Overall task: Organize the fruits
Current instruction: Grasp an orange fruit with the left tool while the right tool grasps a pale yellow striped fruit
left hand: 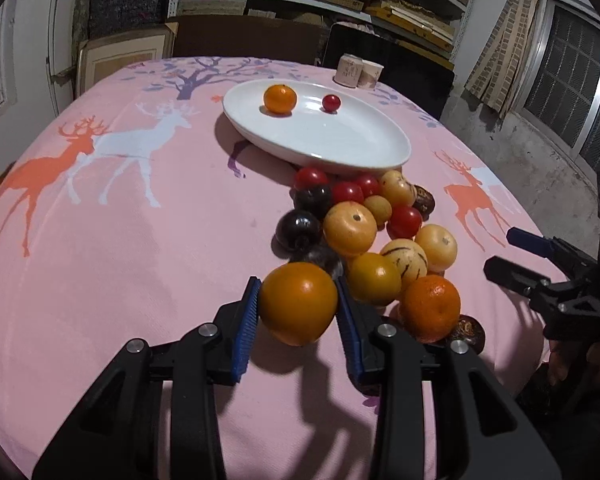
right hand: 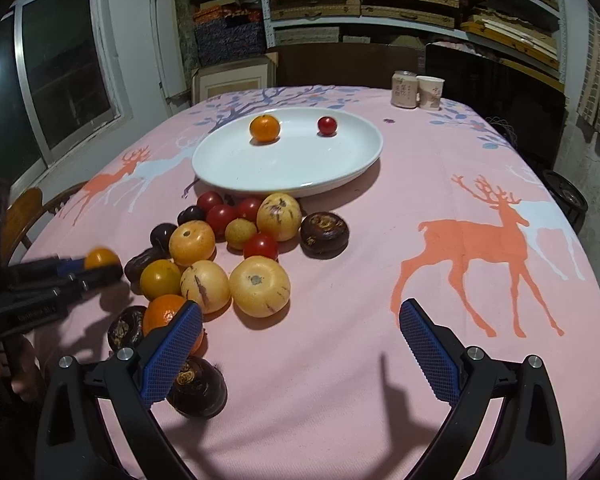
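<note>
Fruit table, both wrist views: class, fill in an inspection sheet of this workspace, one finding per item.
Surface: pink deer-print tablecloth.
Job's things: white plate holds a mandarin and a cherry tomato; fruit pile on the cloth beside it.
Clutter: two paper cups.
Grippers: left gripper shut on an orange fruit; right gripper open, empty.
Cables: nothing seen.
Surroundings: stacked shelves, window.
</note>
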### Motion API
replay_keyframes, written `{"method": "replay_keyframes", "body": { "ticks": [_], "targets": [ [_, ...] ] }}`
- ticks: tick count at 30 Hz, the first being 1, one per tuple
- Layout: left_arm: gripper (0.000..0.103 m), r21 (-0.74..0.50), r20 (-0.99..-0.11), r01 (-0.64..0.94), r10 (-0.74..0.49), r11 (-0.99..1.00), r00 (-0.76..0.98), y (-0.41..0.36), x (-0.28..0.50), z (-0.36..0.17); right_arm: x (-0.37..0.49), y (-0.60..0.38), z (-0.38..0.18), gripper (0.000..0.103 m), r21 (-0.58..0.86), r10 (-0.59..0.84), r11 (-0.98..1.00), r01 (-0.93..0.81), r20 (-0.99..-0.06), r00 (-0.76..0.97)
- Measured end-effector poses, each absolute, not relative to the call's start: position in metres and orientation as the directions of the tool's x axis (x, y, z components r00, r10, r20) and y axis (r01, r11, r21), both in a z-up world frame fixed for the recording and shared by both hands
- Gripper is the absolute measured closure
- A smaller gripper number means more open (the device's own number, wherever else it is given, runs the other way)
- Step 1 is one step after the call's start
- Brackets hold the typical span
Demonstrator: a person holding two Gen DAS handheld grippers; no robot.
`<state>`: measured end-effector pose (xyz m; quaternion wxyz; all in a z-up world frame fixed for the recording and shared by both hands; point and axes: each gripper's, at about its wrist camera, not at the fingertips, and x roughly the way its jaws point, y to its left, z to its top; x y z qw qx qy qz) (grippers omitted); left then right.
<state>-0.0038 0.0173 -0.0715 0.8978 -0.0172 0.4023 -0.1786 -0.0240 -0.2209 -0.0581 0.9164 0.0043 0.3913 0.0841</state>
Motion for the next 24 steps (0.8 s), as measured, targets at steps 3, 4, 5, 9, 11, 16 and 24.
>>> {"method": "replay_keyframes", "body": {
  "ticks": [3,4,5,9,11,16,24],
  "targets": [
    [0.067,-0.147,-0.696,0.3,-0.314,0.943,0.646,0.019,-0.005,-0.062,-0.016,-0.215,-0.06,0.006,0.06,0.158,0.984,-0.166,-0.719,0.677],
    [0.067,-0.147,-0.695,0.3,-0.314,0.943,0.647,0.019,-0.004,-0.061,-0.011,-0.213,-0.06,0.011,0.052,0.157,0.984,-0.173,-0.717,0.679],
    [0.067,-0.15,-0.696,0.301,-0.317,0.942,0.645,0.019,-0.004,-0.061,-0.007,-0.211,-0.061,0.014,0.042,0.15,0.984,-0.174,-0.72,0.677],
    [0.067,-0.153,-0.705,0.302,-0.318,0.941,0.634,0.021,-0.003,-0.064,0.008,-0.207,-0.072,0.018,0.055,0.165,0.98,-0.192,-0.763,0.625],
    [0.067,-0.158,-0.705,0.296,-0.317,0.942,0.634,0.023,-0.001,-0.064,0.01,-0.202,-0.078,0.018,0.041,0.17,0.975,-0.22,-0.776,0.608],
    [0.067,-0.158,-0.709,0.298,-0.318,0.941,0.629,0.023,0.001,-0.068,0.017,-0.194,-0.09,0.039,0.026,0.176,0.966,-0.258,-0.796,0.58],
    [0.067,-0.156,-0.715,0.296,-0.315,0.942,0.624,0.023,0.002,-0.07,0.02,-0.185,-0.088,0.062,0.022,0.195,0.956,-0.291,-0.79,0.581]
  ]
}}
